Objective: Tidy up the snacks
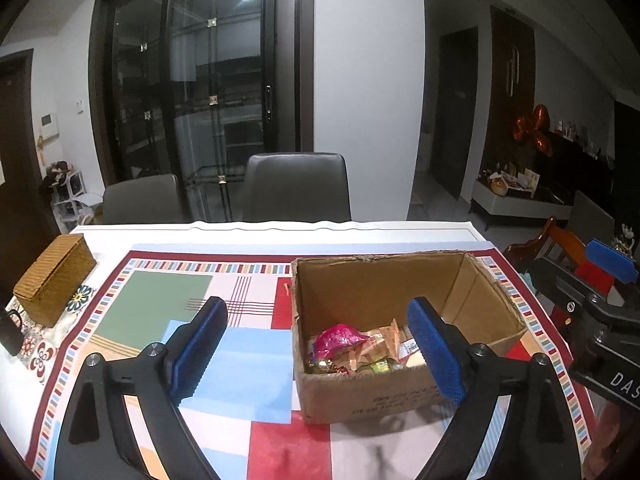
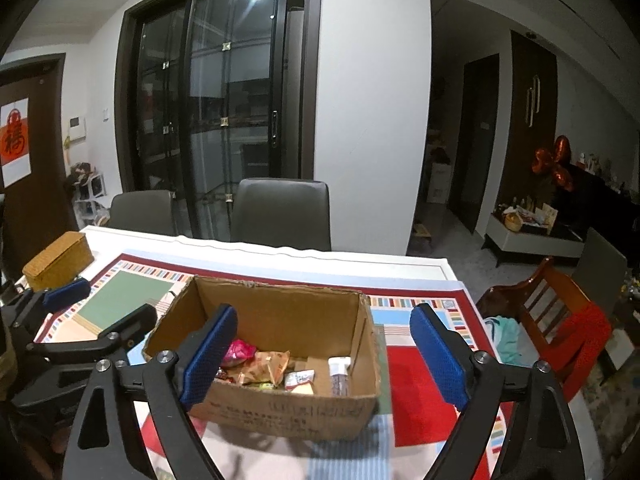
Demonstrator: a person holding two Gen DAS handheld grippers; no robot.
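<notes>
Snacks [image 1: 352, 350] piled in cardboard box [image 1: 400, 396], frame centre; tablecloth otherwise snack-free. Left gripper [image 1: 316, 350], right gripper [image 2: 322, 354] spread wide, empty. Task looks nearly done.

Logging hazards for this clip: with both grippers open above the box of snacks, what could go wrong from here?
1. The cardboard box is light with a torn rim; a finger catching the wall could push or tip it.
2. The snacks lie piled together, so closing on the pink wrapper may also pinch the tan packet beside it.
3. The left gripper and right gripper flank the same box and could collide reaching in.
</notes>
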